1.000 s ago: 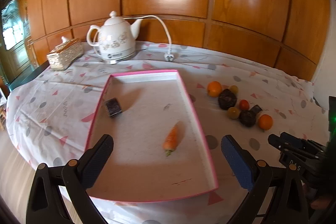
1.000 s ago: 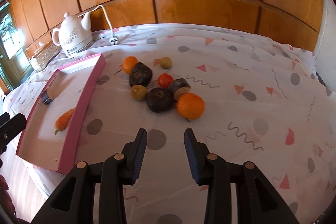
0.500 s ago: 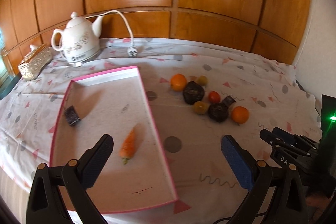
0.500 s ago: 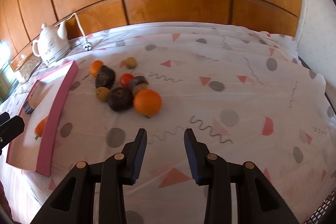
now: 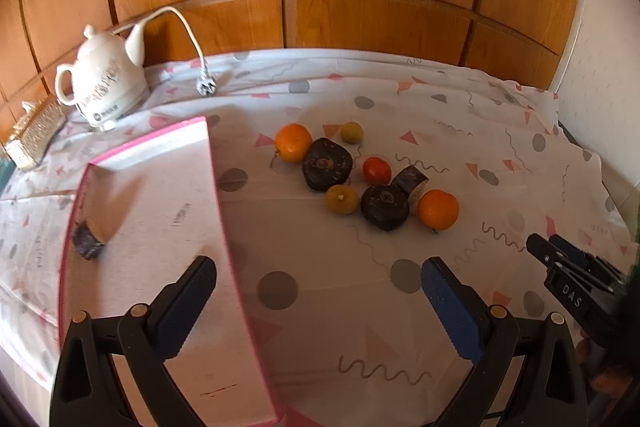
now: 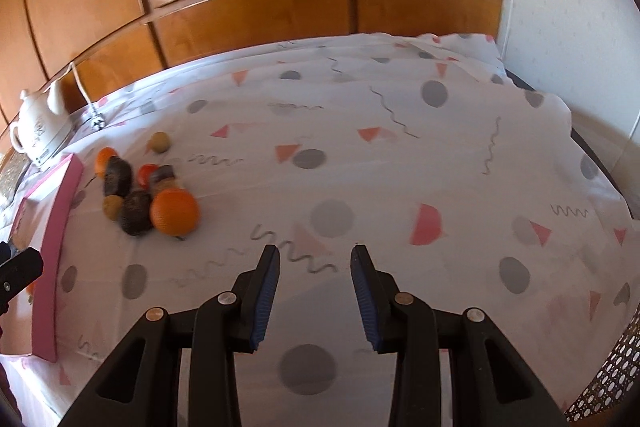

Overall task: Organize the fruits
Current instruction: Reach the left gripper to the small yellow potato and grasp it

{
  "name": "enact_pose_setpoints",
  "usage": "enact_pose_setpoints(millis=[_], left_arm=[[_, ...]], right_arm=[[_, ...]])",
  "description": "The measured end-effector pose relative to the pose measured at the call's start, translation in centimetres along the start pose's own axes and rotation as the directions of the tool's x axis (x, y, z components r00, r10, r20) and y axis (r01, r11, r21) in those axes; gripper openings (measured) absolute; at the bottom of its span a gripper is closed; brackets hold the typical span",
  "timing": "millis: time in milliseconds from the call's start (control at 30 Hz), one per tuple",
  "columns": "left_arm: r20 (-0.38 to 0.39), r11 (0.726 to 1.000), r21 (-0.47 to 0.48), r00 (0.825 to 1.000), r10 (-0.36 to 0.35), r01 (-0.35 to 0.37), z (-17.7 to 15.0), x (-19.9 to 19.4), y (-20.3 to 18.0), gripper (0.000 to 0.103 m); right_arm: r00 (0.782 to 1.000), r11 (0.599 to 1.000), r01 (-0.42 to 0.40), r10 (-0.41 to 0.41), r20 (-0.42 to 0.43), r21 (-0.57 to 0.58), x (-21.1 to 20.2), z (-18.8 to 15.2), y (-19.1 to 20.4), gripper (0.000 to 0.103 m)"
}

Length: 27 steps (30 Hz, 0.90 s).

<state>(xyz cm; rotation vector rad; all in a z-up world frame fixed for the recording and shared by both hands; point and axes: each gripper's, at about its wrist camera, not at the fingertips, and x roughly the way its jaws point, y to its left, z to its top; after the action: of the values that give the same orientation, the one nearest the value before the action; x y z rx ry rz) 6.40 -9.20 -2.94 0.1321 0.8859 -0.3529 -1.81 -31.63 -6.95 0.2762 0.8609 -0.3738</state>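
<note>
A cluster of fruits lies on the patterned tablecloth: two oranges (image 5: 437,209) (image 5: 293,142), two dark round fruits (image 5: 327,165), a red tomato (image 5: 376,170) and small yellowish fruits (image 5: 341,199). A pink-rimmed tray (image 5: 219,187) lies left of them and holds a small dark piece (image 5: 86,245). My left gripper (image 5: 318,287) is open and empty, low over the tray's right rim. My right gripper (image 6: 315,273) is open and empty over bare cloth, right of the near orange (image 6: 174,212).
A white teapot (image 5: 105,83) with a cord and plug (image 5: 206,87) stands at the back left beside a gold box (image 5: 34,131). Wood panelling runs behind the table. The table's right edge (image 6: 600,163) drops off near a white wall.
Both views have swung to the right. The fruit cluster now sits left of the right gripper, and the tray has slid to the left in the left wrist view. The carrot is no longer seen.
</note>
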Motion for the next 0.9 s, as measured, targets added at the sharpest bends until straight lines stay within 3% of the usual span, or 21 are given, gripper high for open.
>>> enact_pose_setpoints(millis=[467, 633, 800, 833, 867, 900], left_arm=[[-0.118, 0.992, -0.069, 0.987, -0.112, 0.104, 3.1, 4.9, 0.4, 0.059], [-0.116, 0.985, -0.127, 0.985, -0.128, 0.113, 4.4, 6.9, 0.7, 0.049], [-0.137, 0.979, -0.168, 0.981, -0.137, 0.113, 5.2, 9.1, 0.6, 0.045], [-0.135, 0.978, -0.175, 0.981, -0.139, 0.114, 5.2, 9.4, 0.6, 0.041], [-0.139, 0.976, -0.181, 0.980, -0.144, 0.118, 5.2, 9.8, 0.7, 0.028], [-0.144, 0.976, -0.185, 0.979, -0.142, 0.115, 5.1, 10.1, 0.7, 0.027]], right_arm=[[0.999, 0.997, 0.051, -0.050, -0.017, 0.057, 0.8, -0.5, -3.8, 0.037], [0.999, 0.997, 0.052, -0.051, -0.016, 0.059, 0.9, -0.5, -4.1, 0.037], [0.999, 0.997, 0.049, -0.048, -0.020, 0.056, 0.9, -0.6, -4.1, 0.037], [0.999, 0.997, 0.048, -0.047, -0.021, 0.057, 1.0, -0.6, -4.1, 0.037], [0.999, 0.997, 0.048, -0.047, -0.022, 0.057, 1.0, -0.7, -4.1, 0.037], [0.999, 0.997, 0.048, -0.047, -0.023, 0.057, 1.0, -0.7, -4.1, 0.037]])
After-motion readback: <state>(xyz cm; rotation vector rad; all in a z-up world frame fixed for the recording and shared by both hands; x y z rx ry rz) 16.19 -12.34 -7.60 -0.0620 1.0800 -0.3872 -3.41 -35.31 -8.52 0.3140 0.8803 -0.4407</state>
